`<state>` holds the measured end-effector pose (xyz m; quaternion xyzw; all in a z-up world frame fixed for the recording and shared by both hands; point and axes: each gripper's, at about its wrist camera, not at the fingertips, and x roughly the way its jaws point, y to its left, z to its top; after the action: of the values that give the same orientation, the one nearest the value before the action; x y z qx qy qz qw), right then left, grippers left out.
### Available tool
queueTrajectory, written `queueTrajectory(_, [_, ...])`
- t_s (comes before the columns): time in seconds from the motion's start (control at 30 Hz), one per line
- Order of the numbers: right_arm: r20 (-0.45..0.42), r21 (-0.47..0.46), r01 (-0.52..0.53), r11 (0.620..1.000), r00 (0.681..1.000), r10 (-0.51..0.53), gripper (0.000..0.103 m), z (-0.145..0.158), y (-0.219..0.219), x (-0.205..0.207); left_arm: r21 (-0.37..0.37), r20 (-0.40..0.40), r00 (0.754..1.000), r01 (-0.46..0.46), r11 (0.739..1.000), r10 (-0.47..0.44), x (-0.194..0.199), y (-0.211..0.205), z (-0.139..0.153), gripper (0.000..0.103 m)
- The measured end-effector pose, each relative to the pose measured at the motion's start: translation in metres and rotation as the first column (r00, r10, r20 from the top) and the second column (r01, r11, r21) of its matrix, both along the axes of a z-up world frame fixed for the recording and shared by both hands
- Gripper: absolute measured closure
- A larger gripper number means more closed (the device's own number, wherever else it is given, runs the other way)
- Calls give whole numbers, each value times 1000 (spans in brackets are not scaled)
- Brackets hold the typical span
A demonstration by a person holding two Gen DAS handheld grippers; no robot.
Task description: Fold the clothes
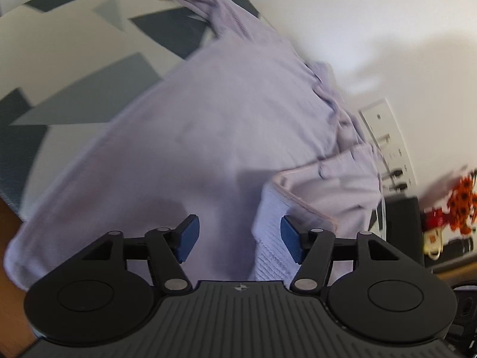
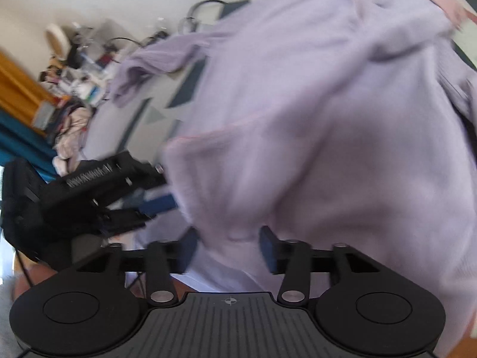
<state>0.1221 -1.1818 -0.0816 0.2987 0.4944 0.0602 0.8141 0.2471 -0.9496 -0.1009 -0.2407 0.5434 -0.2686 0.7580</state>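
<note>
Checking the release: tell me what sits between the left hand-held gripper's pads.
Only the lilac garment, seen through the gap of the open left hand-held gripper; left wrist view.

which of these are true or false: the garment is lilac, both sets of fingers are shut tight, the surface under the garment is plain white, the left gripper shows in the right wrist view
1. The garment is lilac. True.
2. Both sets of fingers are shut tight. False: the left gripper and right gripper both stand open, no pad pressing cloth.
3. The cover under the garment is plain white. False: pale with dark grey shapes.
4. The left gripper shows in the right wrist view. True.
</note>
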Motion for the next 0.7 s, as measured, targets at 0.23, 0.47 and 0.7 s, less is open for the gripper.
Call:
queueTrajectory(0.23, [2, -39, 125, 991, 992, -125, 45, -6, -36, -42, 16, 22, 996, 84, 996, -85, 3, -37, 3, 32])
queueTrajectory(0.47, [67, -187, 247, 951, 969, -239, 32, 7, -85, -95, 88, 48, 978, 200, 976, -204, -9, -77, -4, 54])
queueTrajectory(0.7, [120, -320, 414, 852, 910, -397, 27, 5, -146, -127, 168, 220, 937, 236, 957, -270, -24, -91, 21, 92])
